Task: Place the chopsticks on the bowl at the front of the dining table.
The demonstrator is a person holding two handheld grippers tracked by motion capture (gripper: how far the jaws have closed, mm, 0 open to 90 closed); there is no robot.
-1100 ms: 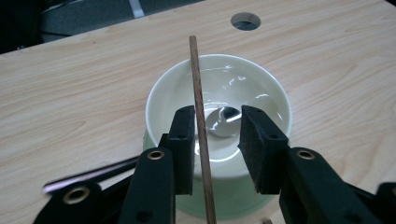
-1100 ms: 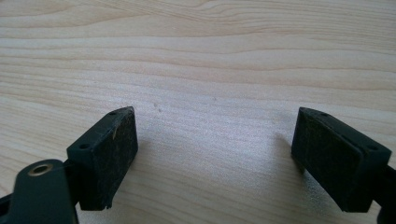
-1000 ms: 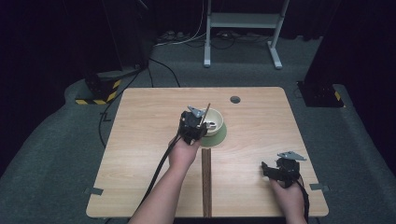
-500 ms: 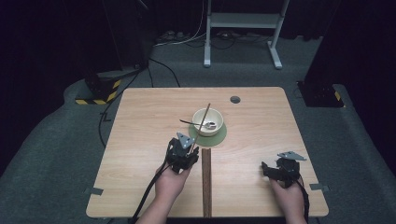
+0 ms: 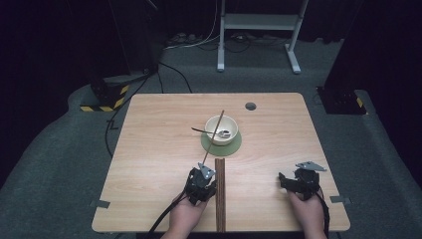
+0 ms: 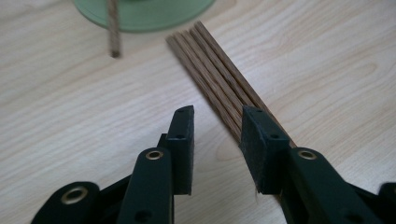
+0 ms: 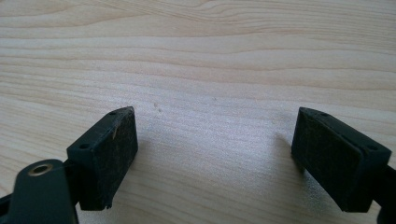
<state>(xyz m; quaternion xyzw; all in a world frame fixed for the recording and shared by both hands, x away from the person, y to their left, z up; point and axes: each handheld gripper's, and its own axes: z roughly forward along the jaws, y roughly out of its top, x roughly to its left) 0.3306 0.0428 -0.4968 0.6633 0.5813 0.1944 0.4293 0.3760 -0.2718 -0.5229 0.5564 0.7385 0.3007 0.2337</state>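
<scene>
Left gripper (image 6: 217,140) — jaws partly apart, empty — hovers beside the chopstick bundle (image 6: 219,74); right gripper (image 7: 215,158) gapes wide, empty.

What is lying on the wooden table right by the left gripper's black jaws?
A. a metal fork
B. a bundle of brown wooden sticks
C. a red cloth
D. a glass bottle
B: the bundle of brown wooden sticks lies flat on the table beside the open left gripper.
</scene>
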